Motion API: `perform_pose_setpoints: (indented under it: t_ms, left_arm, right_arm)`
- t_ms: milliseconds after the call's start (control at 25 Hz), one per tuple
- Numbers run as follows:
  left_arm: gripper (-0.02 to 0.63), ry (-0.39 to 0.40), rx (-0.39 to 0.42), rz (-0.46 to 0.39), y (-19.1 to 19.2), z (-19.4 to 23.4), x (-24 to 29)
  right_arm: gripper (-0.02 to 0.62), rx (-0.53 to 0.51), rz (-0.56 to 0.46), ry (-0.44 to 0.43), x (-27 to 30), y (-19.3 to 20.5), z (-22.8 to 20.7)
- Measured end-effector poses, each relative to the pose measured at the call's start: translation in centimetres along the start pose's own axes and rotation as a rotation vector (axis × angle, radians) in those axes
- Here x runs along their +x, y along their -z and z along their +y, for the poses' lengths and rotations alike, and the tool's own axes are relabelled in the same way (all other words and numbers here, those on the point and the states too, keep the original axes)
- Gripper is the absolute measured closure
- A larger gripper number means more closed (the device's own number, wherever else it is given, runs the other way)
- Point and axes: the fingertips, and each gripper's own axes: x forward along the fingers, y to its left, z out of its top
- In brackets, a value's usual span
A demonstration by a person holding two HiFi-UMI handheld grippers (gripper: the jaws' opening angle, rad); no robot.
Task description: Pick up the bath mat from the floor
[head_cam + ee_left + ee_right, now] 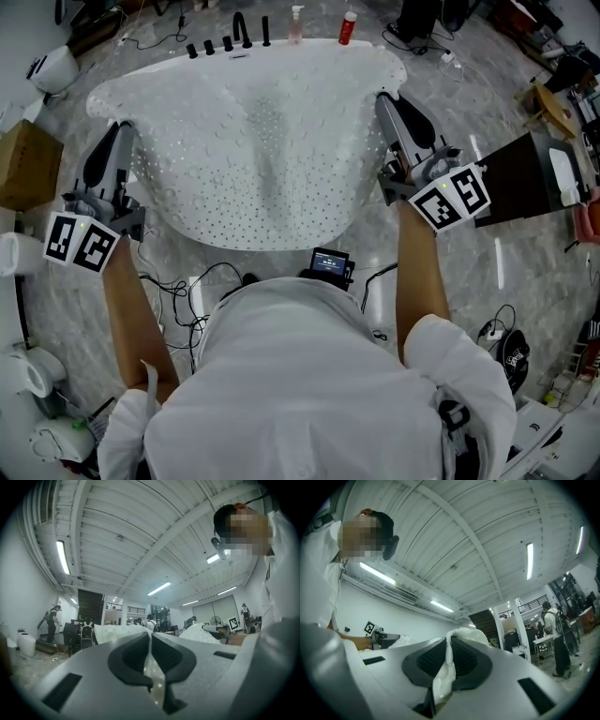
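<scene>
The white dotted bath mat [253, 141] hangs spread out in front of me, lifted off the floor and sagging in the middle. My left gripper [120, 127] is shut on its left edge, my right gripper [382, 97] on its right edge. In the left gripper view the left gripper [151, 637] points upward with a strip of translucent bath mat [153, 672] pinched between its jaws. The right gripper [449, 641] in the right gripper view likewise clamps a fold of white bath mat [446, 672]. Each gripper view shows the other gripper far off with more mat.
Beyond the mat stand black taps [242, 33] and two bottles [296, 23]. A cardboard box [23, 164] sits at the left, a dark cabinet [525, 178] at the right. Cables [173, 300] trail over the marble floor [469, 300] by my legs.
</scene>
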Motion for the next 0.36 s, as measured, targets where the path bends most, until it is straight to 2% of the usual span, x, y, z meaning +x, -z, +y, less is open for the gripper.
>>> perform_pose_setpoints:
  t_ms: [360]
  left_arm:
    - [0.58, -0.017, 0.01, 0.006, 4.5, -1.9, 2.1]
  right_arm:
    - [0.545, 0.018, -0.014, -0.022, -2.0, 4.2, -3.3]
